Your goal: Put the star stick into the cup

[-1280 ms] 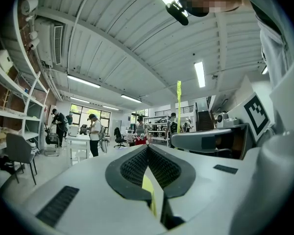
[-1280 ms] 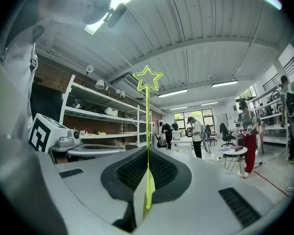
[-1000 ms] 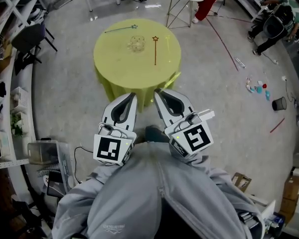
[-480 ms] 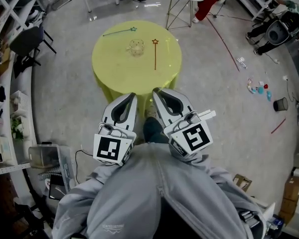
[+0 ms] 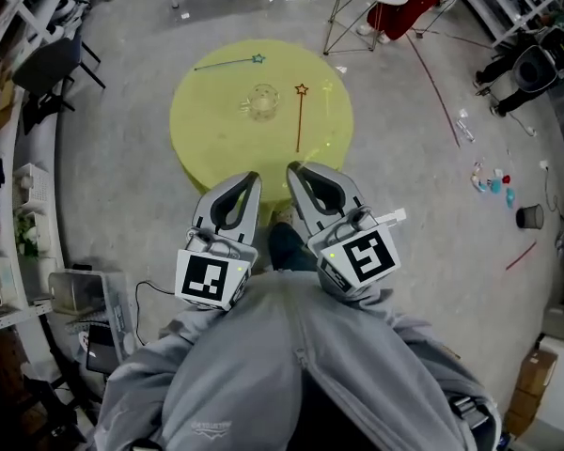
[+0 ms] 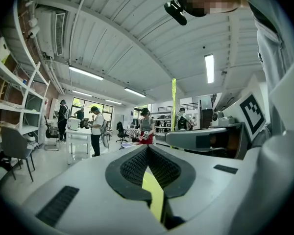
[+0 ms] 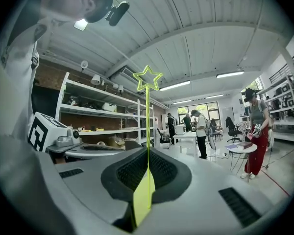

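Two tongs sit close before my chest. Left tongs [image 5: 253, 178] are pressed together on nothing. Right tongs [image 5: 295, 169] are clamped on the foot of a yellow star stick [image 7: 147, 124], its long axis running forward past the tips, star foremost. Cup [image 5: 261, 101] stands ahead and slightly left, mid-bench, well apart from the star; I judge the right hand must carry the stick there. Round yellow bench [image 5: 211, 144] also bears a red stick [image 5: 300, 120] beside the cup and a blue stick [image 5: 227, 63] near its far edge. Beyond: grey floor [image 5: 423, 205], shelves [image 7: 100, 109], people [image 7: 201, 133].

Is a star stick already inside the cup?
No, the cup holds no stick; the orange star stick lies beside it.
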### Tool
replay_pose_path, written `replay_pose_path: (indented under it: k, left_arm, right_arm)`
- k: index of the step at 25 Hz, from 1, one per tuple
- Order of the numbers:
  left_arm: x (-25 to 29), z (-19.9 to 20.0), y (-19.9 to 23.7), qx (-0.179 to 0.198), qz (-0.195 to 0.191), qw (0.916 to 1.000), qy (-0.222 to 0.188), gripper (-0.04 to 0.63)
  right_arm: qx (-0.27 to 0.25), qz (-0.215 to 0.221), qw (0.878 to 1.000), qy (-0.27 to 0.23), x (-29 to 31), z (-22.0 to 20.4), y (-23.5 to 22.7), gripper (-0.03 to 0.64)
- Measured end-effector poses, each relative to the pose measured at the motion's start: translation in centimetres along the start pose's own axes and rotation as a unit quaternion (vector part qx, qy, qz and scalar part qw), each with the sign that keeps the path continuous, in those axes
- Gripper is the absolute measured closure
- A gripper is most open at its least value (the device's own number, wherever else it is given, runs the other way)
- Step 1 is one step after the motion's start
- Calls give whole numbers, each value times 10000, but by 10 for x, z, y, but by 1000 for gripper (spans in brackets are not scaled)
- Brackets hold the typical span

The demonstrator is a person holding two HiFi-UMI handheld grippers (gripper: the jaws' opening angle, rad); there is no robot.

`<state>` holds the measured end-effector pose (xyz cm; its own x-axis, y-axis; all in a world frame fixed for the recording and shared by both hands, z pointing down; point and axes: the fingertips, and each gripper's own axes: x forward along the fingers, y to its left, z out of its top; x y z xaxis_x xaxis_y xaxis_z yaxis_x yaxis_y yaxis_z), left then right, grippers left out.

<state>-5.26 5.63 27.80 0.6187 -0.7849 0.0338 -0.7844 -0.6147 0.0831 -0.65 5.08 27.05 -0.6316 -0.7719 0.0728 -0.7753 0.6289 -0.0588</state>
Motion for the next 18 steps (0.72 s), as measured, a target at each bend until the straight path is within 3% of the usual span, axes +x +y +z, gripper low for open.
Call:
replay_pose_path:
  k: [18]
  left_arm:
    - [186, 10, 85, -171, 446, 9988, 135, 578]
  right_arm:
    - [56, 556, 9981, 258, 130, 13, -160, 581]
